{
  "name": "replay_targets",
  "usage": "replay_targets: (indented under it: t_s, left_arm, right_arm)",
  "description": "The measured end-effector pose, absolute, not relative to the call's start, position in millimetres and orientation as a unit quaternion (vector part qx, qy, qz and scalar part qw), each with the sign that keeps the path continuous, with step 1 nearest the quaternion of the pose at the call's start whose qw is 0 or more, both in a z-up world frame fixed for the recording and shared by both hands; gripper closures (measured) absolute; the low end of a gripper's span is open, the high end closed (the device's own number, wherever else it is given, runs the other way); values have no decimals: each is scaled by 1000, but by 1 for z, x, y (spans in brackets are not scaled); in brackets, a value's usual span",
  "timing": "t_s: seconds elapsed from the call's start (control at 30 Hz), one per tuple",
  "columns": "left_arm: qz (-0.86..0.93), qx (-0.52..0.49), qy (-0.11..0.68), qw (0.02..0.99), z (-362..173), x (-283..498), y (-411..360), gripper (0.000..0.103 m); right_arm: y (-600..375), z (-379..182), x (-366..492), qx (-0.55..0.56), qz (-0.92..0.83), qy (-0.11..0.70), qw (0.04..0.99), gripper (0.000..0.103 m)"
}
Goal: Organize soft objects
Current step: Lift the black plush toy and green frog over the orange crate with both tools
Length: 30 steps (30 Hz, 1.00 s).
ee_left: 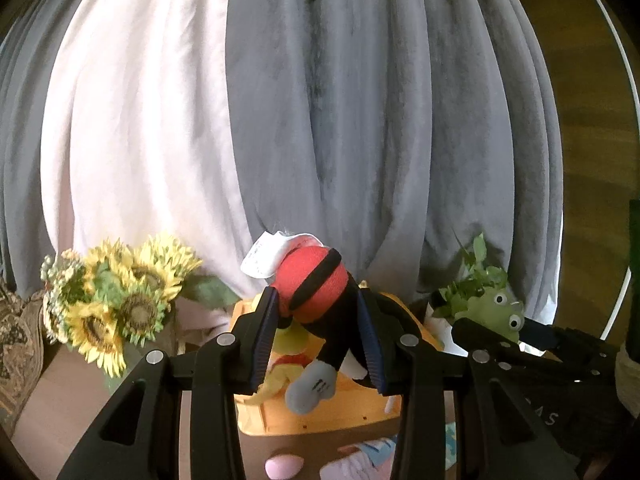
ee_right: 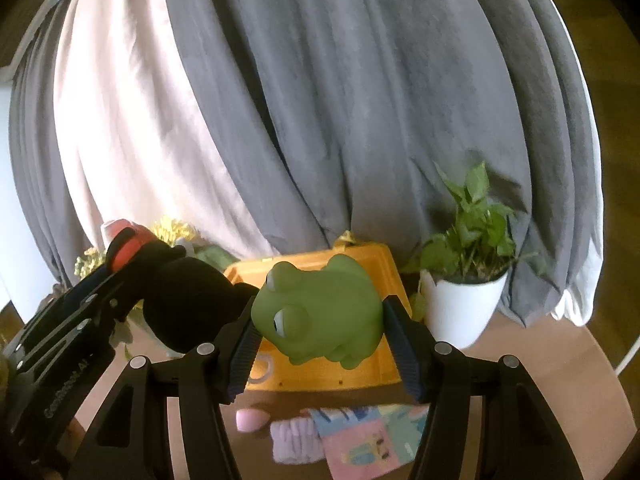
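My left gripper (ee_left: 318, 320) is shut on a red-and-black plush toy (ee_left: 316, 288) with a white tag, held above the orange bin (ee_left: 320, 416); it also shows in the right wrist view (ee_right: 180, 300). My right gripper (ee_right: 324, 344) is shut on a green frog toy (ee_right: 320, 312), held above the orange bin (ee_right: 320, 376); the frog also shows in the left wrist view (ee_left: 496, 312). A yellow soft item (ee_left: 288, 344) lies in the bin. A pink egg-shaped sponge (ee_right: 250, 420), a lilac cloth (ee_right: 296, 440) and a patterned cloth (ee_right: 372, 436) lie on the table in front of the bin.
Sunflowers (ee_left: 116, 300) stand at the left. A potted plant in a white pot (ee_right: 460, 300) stands right of the bin. Grey and white curtains (ee_right: 320, 100) hang behind. The brown table (ee_right: 540, 380) carries everything.
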<state>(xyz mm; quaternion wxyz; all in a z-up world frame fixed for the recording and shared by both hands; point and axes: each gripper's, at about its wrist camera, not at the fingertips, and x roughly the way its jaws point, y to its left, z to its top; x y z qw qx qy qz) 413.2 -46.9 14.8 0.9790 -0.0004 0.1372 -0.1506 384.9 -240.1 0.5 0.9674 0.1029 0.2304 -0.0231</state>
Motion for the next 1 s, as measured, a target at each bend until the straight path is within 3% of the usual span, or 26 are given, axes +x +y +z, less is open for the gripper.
replay_targets:
  t_s: [0.47,1.0]
  left_arm:
    - [-154,2,137,978,11,490,-59,66]
    - [-157,11,220,963,-48,582,-82,66]
  right_arm:
    - [-245,11,459,92,-19,213,973,42]
    - [-266,-42,561,82,-17,287,954,42]
